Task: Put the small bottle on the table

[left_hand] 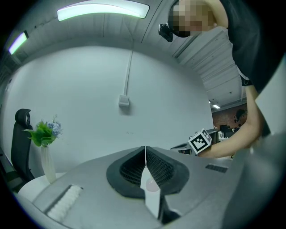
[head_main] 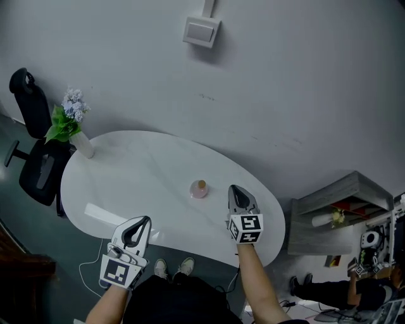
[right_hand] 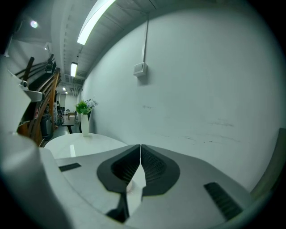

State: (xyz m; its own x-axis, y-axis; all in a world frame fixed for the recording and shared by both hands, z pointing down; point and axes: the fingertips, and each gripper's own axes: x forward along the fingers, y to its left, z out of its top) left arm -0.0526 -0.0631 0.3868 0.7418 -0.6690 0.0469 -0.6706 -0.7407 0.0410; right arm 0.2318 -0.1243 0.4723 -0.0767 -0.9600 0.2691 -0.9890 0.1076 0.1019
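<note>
Pretty bare room tbh. A plain pale grey wall [head_main: 285, 95] runs beyond the right gripper [head_main: 235, 191], with a square white wall box [head_main: 202, 30] up ahead of it. A glossy white oval table [head_main: 139, 171] sits under both tongs. Way off left of the left gripper [head_main: 144, 221] there's a black office chair [head_main: 35, 152] and a white vase of green leaves and pale blue flowers [head_main: 74, 126] at the table's far end. Right of the right gripper is a grey shelf unit [head_main: 335, 202]. Dark teal floor [head_main: 38, 224], and a long ceiling strip light [left_hand: 103, 10] above the left gripper.
</note>
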